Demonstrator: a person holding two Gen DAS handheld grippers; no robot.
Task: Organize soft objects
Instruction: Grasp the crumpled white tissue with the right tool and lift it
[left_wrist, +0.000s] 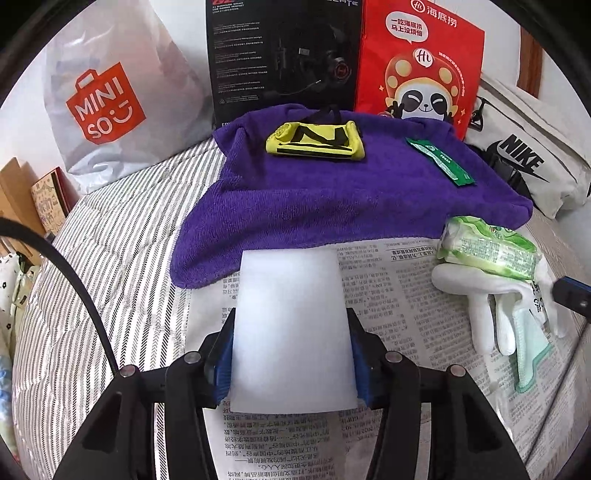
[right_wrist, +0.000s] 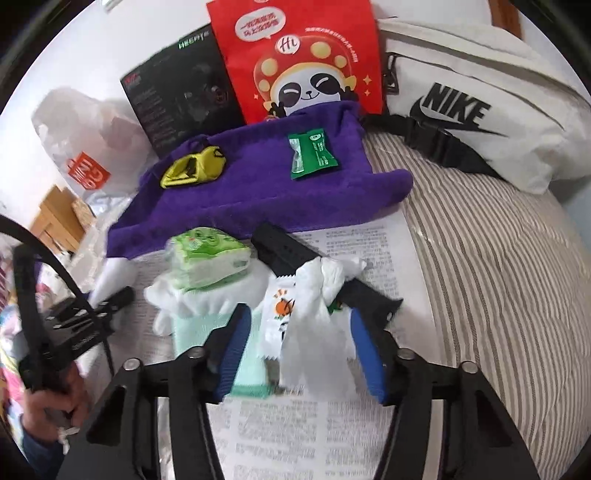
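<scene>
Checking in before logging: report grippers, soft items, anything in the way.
Left gripper shut on white foam block. Right gripper straddles crumpled white glove, grip unclear. Glove draped over black strap; purple towel ahead.

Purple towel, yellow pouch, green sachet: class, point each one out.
Purple towel (left_wrist: 332, 206): left wrist view, bare middle of cloth.
Yellow pouch (left_wrist: 316, 142): left wrist view, its printed face.
Green sachet (right_wrist: 312, 155): right wrist view, its centre.
</scene>
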